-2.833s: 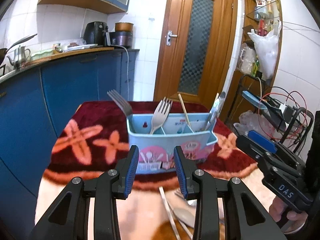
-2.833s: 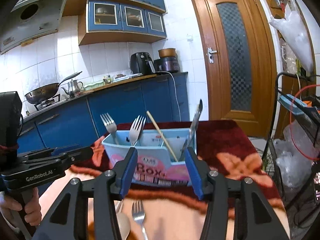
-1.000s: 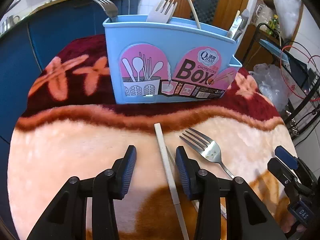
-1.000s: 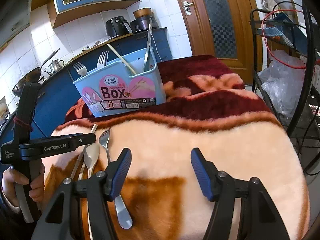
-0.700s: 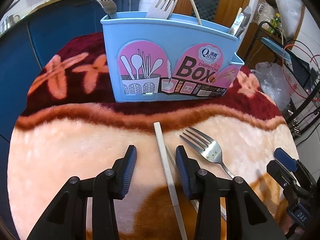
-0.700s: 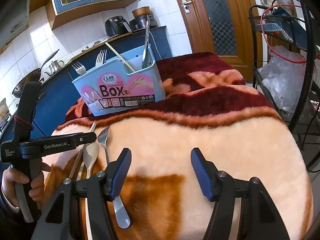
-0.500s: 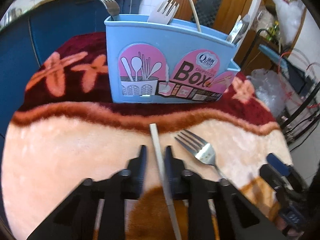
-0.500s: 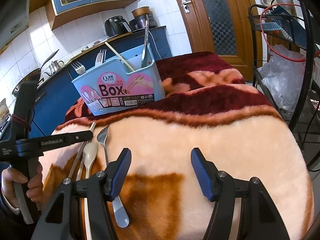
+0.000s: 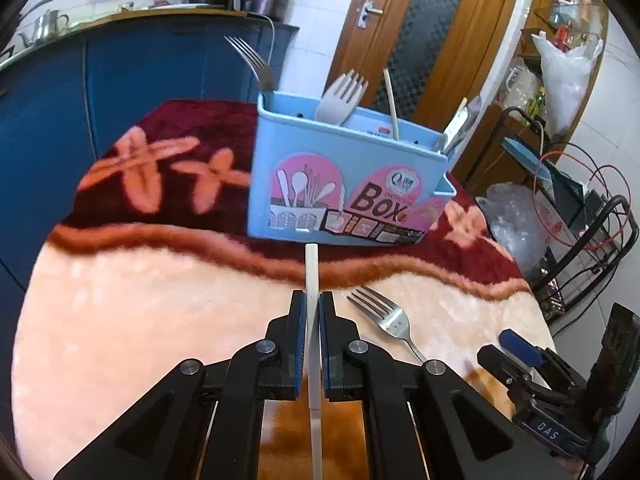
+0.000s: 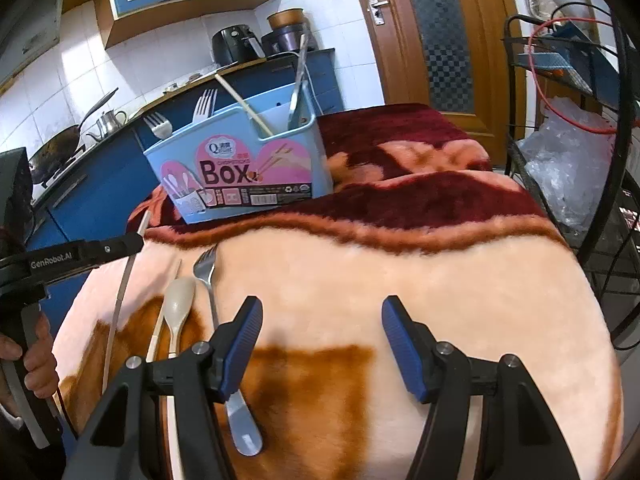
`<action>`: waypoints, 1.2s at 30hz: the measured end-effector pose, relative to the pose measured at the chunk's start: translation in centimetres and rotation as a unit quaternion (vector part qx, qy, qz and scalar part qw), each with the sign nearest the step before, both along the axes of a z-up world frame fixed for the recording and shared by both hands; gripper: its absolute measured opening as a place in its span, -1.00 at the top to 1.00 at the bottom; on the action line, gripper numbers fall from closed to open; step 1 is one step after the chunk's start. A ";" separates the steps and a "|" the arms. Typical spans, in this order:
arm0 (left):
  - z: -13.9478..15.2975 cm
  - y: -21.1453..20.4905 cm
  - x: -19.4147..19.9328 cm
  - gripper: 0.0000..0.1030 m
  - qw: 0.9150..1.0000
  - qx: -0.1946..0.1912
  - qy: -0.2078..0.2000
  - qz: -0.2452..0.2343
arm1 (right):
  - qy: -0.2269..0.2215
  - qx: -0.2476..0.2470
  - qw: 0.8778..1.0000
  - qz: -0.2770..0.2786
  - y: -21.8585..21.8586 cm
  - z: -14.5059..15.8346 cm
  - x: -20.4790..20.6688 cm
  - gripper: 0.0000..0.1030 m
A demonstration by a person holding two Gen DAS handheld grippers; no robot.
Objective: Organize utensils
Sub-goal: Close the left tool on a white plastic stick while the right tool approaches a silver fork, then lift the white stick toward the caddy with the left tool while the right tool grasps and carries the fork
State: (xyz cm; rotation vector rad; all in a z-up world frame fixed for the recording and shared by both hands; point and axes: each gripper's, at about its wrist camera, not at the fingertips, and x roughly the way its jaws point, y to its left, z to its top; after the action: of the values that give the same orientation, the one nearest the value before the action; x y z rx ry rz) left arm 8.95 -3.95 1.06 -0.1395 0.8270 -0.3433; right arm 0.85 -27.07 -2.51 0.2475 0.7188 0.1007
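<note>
Kitchen, blanket [image 10: 400,272] | left gripper [image 9: 313,320] jaws pinching chopstick [image 9: 311,268], seemingly lifted | right gripper [image 10: 322,344] jaws spread

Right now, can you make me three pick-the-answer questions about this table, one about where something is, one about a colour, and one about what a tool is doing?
1. Where is the metal fork?
A. lying on the blanket
B. on the counter
C. in the right tool

2. What colour is the utensil box?
A. green
B. light blue
C. black

3. What is the left tool doing?
A. hanging open
B. holding a spoon
C. shut on the white chopstick

Answers:
1 A, it lies flat on the blanket.
2 B, its walls are light blue.
3 C, both fingers press the chopstick.
</note>
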 end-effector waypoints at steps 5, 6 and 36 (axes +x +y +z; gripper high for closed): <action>0.7 0.8 -0.6 0.88 1.000 -0.001 -0.021 0.008 | 0.006 -0.002 1.000 0.030 1.2 0.8 0.8 -0.27; 0.8 1.0 -0.7 0.88 1.000 -0.001 -0.025 0.010 | 0.007 -0.002 0.999 0.038 1.5 1.0 1.0 -0.27; 0.9 3.8 -1.2 0.88 0.998 -0.030 -0.045 0.024 | 0.106 0.000 0.976 0.189 7.7 0.8 8.7 0.52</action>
State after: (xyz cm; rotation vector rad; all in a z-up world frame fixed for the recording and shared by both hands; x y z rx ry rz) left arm 7.73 -0.11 1.93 -0.1984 0.7229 -0.3263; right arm 9.57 -19.33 -1.67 0.1189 0.9738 0.4427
